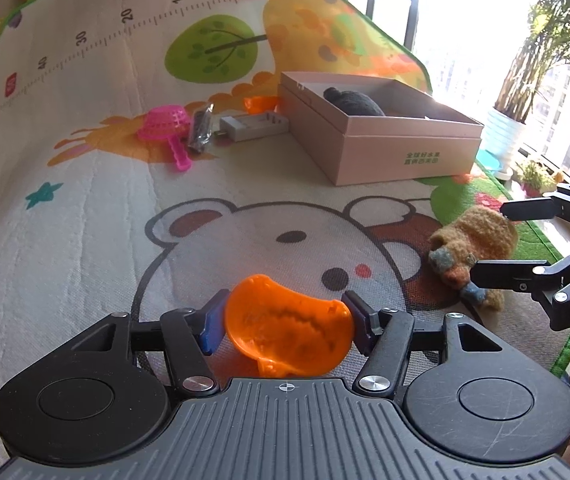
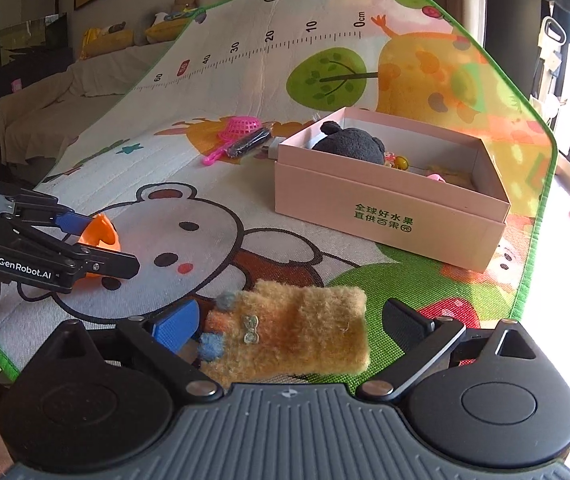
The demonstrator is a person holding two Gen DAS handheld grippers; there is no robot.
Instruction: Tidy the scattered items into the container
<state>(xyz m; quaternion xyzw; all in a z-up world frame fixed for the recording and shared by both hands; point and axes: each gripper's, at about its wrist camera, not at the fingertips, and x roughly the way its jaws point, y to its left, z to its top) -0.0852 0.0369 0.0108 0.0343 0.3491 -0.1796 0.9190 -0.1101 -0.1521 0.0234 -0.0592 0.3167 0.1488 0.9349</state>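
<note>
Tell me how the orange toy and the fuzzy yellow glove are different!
The orange toy is smooth, shiny plastic; the fuzzy yellow glove is soft and woolly. The left gripper is pinching the orange toy from both sides, but the fuzzy yellow glove just lies between the right gripper's open fingers, not squeezed. The toy is one bright colour; the glove has blue tips. Both are outside the pink box, on the play mat.

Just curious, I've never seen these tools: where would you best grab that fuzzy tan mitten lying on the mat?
Grip the fuzzy tan mitten across its narrower width, mid-body, coming from above and behind as the right gripper sits now. It lies flat on the mat and fits between the open jaws; its soft pile should squash.
</note>
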